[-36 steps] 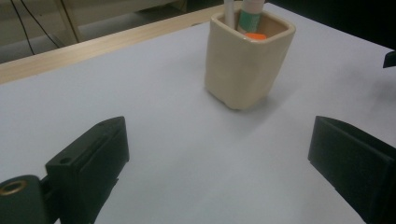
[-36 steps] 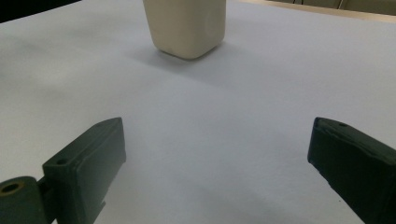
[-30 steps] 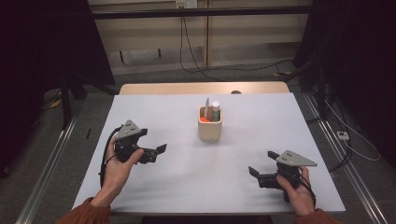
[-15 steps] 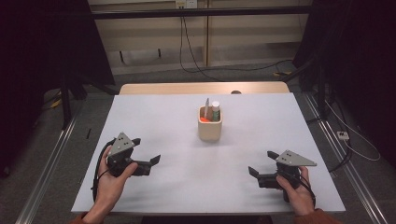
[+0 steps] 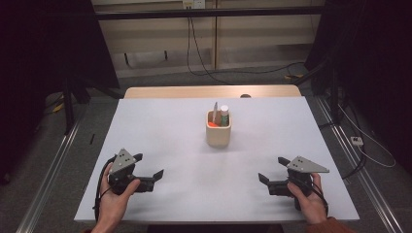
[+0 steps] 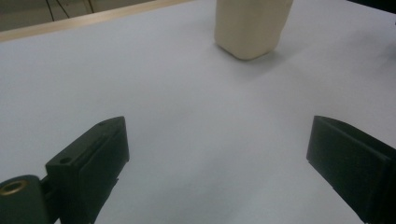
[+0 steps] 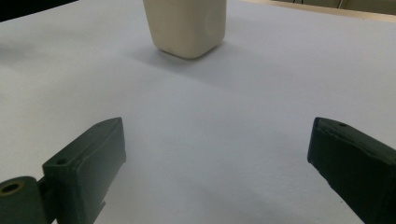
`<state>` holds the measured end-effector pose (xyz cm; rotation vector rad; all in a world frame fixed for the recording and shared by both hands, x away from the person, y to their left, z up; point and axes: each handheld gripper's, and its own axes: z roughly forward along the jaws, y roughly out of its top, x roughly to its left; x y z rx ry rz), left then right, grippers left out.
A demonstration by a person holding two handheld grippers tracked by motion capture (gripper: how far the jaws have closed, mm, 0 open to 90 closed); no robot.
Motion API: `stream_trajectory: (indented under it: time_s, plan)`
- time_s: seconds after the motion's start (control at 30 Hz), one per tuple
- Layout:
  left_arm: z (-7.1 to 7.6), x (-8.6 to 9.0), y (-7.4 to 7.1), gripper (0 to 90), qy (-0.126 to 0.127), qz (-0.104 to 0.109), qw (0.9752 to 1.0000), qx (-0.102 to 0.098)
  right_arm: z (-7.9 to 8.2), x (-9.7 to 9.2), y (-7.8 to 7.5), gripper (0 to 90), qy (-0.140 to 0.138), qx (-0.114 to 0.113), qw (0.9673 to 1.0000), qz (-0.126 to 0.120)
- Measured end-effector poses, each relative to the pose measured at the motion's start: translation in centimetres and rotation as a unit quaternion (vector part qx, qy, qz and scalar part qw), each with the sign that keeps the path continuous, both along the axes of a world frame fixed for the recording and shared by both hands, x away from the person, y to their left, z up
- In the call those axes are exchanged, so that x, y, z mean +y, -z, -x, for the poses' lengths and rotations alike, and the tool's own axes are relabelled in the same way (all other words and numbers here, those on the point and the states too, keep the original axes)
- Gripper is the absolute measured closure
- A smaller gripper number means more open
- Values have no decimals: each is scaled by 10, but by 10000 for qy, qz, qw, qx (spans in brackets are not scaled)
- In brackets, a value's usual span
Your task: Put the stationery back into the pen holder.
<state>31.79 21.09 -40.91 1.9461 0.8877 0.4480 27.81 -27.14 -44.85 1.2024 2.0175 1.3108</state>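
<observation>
Back toward the near edge comes the left gripper, drawn down and a little outward from where it sat a second ago, while the right gripper has hardly budged at the near right. Two grippers on the white table, one in each hand, both low over the surface and pointing inward toward the middle. In the left gripper view the jaws stand wide apart with bare tabletop between them and nothing held; the right gripper view gives the same picture, jaws spread wide over empty white surface.

One cream holder cup stands upright at the centre of the table, well apart from both grippers and farther from the person than either. It shows at the top of each gripper view as a pale rounded-square base casting a soft shadow. Counting what stands in it from the high view: one grey pen-like stick, one white-capped tube with a green body, and one orange item low at the rim, three in all. Beyond the white sheet a strip of wooden tabletop runs along the far edge.
</observation>
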Motion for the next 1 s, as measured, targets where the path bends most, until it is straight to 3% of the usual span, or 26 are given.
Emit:
stream_trajectory:
  time_s: [0.2, 0.4, 0.5, 0.63, 0.73, 1.0]
  plan:
    - [4, -2, 8, 56, 16, 87, 9999, 56, 0, 1, 0, 42, -1, 16, 10000, -6]
    - [7, -1, 13, 56, 69, 189, 9998, -16, -1, 1, 0, 42, -13, 9, 10000, 9]
    - [9, 0, 16, 56, 34, 257, 9997, -5, 0, 0, 0, 41, -2, 5, 10000, 19]
    - [11, 7, 14, 56, -179, 304, 9993, -148, 1, 0, 0, 41, 9, -5, 10000, 8]
    - [10, 10, 14, 56, -219, 464, 9987, -50, 1, -1, 0, 42, 21, 5, 10000, 1]
    - [10, 9, 14, 56, -159, 410, 9990, -45, 0, -1, 0, 42, 12, 0, 10000, 18]
